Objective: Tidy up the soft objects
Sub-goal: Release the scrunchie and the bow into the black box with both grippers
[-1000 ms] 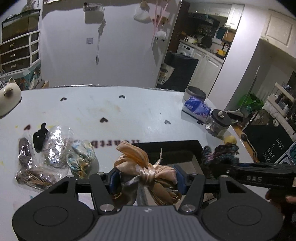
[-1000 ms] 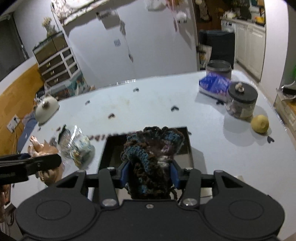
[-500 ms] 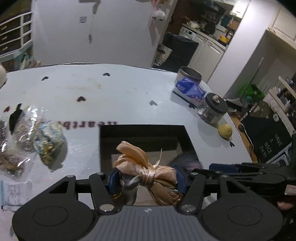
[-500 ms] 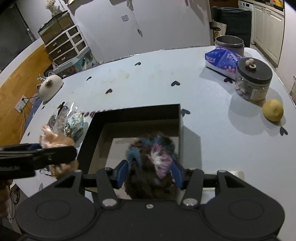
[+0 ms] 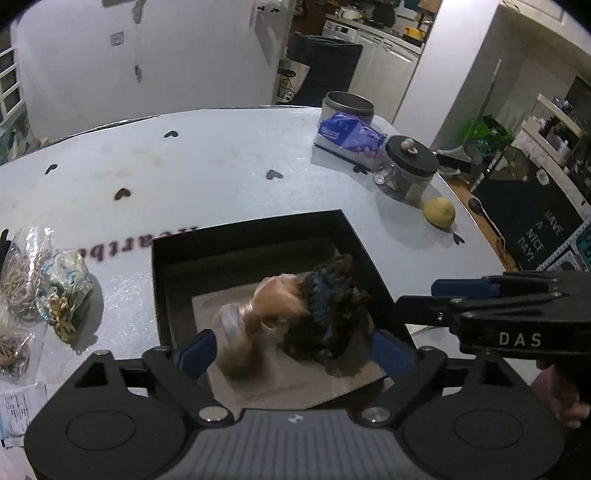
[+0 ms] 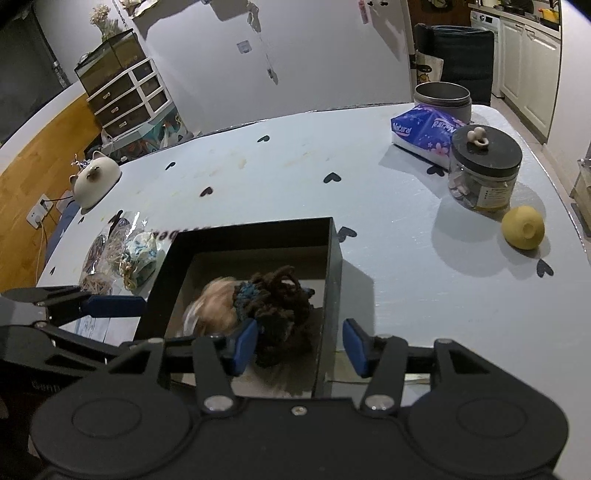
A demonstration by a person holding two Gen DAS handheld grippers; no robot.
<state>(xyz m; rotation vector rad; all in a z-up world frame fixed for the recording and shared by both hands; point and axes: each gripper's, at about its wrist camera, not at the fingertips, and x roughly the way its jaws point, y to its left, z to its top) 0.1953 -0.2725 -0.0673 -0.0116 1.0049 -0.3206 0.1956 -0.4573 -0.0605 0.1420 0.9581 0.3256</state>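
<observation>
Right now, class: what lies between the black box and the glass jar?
Bare tablecloth with one printed heart, seen in the right wrist view, between black box and glass jar.

A home, open to its kitchen: white cupboards (image 5: 373, 55) and a washing machine (image 5: 338, 27) stand behind a table (image 5: 221, 162) with tissues (image 6: 424, 131), beside a chest of drawers (image 6: 127, 98) on wooden flooring (image 6: 33, 158).

— What stood at the table's (image 6: 295, 177) far right?
— A lidded glass jar (image 6: 484, 168), a purple tissue pack (image 6: 424, 131) just behind it, a metal tin (image 6: 442, 99) beyond that, and a yellow fruit (image 6: 522, 227) near the jar.
— And left?
— A white cat-shaped pot (image 6: 94, 181) at the edge.
</observation>
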